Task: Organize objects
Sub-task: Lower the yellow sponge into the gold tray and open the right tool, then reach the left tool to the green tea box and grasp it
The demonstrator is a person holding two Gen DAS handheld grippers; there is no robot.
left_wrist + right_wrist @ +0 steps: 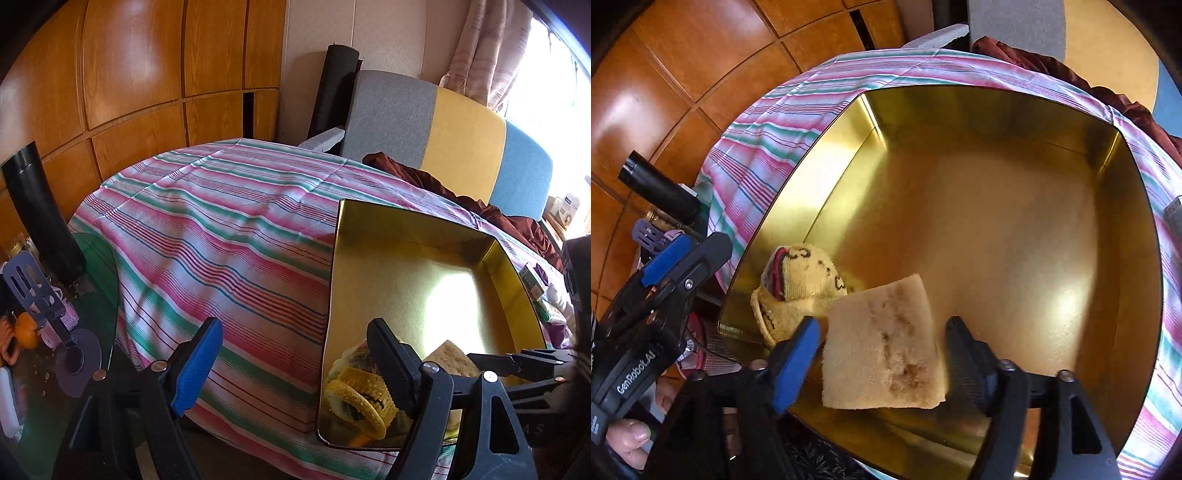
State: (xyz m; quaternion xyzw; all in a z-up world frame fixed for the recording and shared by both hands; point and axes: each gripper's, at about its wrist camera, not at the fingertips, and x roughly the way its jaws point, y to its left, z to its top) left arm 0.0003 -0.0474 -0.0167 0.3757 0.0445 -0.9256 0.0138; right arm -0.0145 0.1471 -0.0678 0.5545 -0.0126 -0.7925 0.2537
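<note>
Between the right gripper [881, 360] jaws, seemingly unpinched, sits a sponge [882, 347].

The right claw [879, 354] stands open over the gold tin [997, 206], a tan sponge [882, 350] between its fingers, untouched by either pad. A yellow knitted sock [801, 284] lies just left of it. The left claw [676, 266] hangs at the tin's left edge.

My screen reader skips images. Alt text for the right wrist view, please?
The right tool hangs open around a tan sponge in a gold tin, beside a yellow knitted sock. The tin sits on a striped cloth.
</note>
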